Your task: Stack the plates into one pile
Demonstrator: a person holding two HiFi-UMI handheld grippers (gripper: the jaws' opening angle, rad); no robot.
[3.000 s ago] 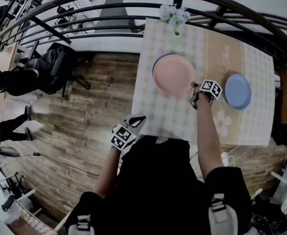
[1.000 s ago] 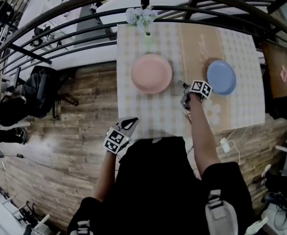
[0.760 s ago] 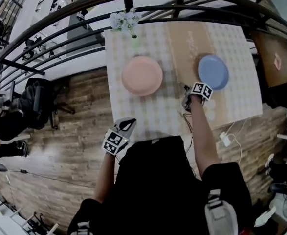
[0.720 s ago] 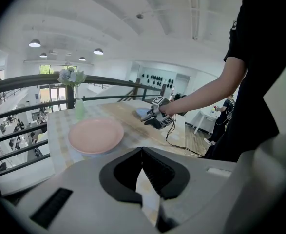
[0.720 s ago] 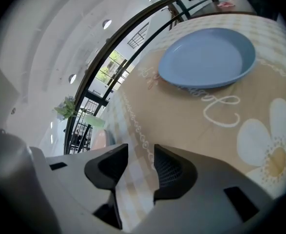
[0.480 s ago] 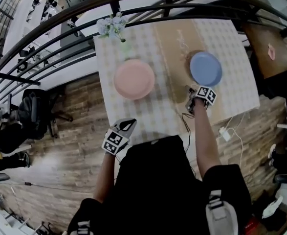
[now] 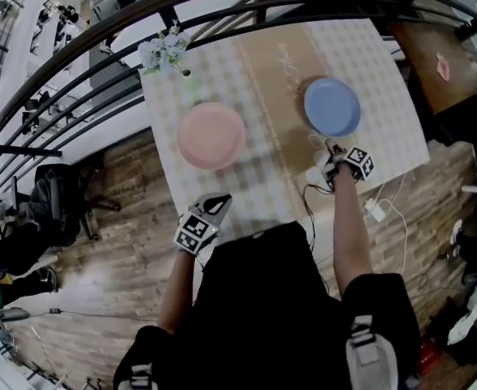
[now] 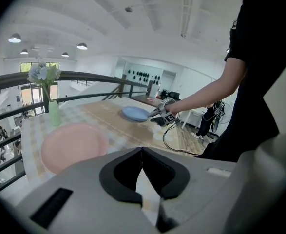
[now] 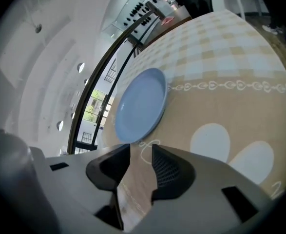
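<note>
Plates lie well apart on the table point(image 7: 254, 63): pink plate point(image 7: 211, 136) left, blue plate point(image 7: 332, 106) far right. Right gripper point(image 7: 329, 154) hovers just near of the blue plate, its jaws narrowly apart, just closing, nothing between them. Left gripper point(image 7: 215, 205) hangs at the table's near edge, jaws together, empty.

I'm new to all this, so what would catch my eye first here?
A pink plate lies left and a blue plate right on the checked tablecloth, well apart. The right gripper hovers just short of the blue plate, jaws apart though lately closing, nothing between them. Pale flowers stand at the far left corner.
</note>
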